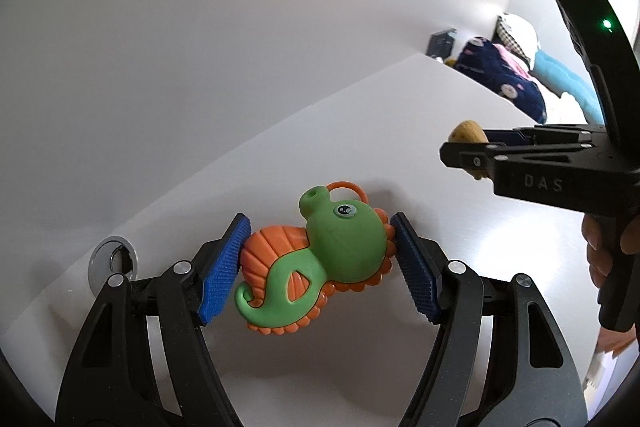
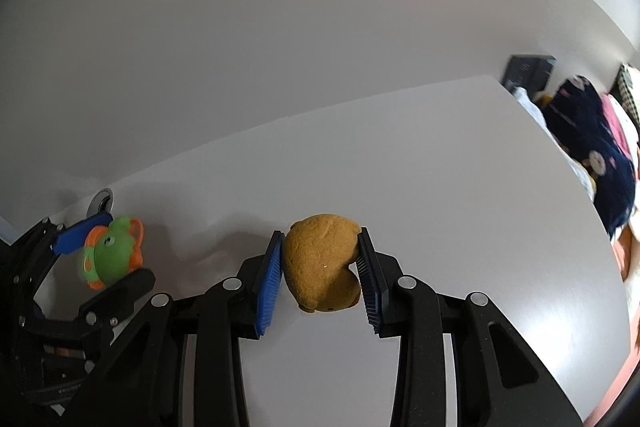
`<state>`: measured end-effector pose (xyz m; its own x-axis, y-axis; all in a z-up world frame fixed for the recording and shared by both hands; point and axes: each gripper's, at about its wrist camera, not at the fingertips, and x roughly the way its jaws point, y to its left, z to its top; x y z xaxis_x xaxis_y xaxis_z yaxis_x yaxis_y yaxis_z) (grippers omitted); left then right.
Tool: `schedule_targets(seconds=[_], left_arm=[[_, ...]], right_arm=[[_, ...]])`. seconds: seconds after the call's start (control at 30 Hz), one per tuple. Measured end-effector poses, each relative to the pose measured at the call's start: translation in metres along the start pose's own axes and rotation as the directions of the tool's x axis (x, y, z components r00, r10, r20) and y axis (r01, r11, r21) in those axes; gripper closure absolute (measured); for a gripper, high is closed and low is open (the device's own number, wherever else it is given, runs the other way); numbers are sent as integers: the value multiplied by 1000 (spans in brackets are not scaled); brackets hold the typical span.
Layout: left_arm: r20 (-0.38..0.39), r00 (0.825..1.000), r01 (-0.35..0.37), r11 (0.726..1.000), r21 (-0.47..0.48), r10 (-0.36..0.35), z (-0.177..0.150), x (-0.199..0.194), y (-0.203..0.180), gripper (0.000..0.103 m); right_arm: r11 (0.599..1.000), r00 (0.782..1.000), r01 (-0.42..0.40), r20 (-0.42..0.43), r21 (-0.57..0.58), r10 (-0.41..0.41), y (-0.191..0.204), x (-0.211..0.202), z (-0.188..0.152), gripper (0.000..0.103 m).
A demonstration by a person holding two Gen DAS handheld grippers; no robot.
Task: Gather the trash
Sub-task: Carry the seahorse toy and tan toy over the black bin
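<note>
Seahorse toy (image 1: 316, 259) clamped in left gripper (image 1: 318, 269), brown lump (image 2: 322, 263) pinched by right gripper (image 2: 320, 277)

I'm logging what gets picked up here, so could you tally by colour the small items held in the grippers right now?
Green and orange: 1, the seahorse toy, between the left gripper pads.
Tan-brown: 1, the soft lump, between the right gripper pads.
Total: 2

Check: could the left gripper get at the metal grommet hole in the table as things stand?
Probably not: the left gripper is shut on the green and orange toy, so its jaws are full. The grommet sits uncovered beside its left finger on the white table.
</note>
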<state>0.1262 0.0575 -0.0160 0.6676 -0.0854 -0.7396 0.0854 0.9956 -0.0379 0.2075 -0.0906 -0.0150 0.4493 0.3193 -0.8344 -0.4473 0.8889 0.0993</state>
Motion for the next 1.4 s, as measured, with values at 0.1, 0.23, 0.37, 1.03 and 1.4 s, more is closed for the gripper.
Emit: schedule_targets(seconds=[0.1,0.23,0.37,1.03,1.4], left_arm=[[6,1000,15,1000,24,-15,-2,-10,-8,33],[11,999,39,998,56,-40,-4,-18,-25,33],[15,998,64,994,86,-65,-6,-26,-40,33],[2,976,211,944,255,-219,-12,-51,-139,33],[-12,953,288,898,332,-301,-12,-57,-194,33]], right_arm=[[1000,1000,6,9,18,-6,-6,-11,-10,66],[999,1000,15,18,41,-15,-24,-27,-29,66],[998,999,22,27,67,-24,-30,-47,-49,66],[974,994,85,52,210,-98,-85,-123,-123,66],[948,985,136,61,288,-159,-116,-162,-160,66]])
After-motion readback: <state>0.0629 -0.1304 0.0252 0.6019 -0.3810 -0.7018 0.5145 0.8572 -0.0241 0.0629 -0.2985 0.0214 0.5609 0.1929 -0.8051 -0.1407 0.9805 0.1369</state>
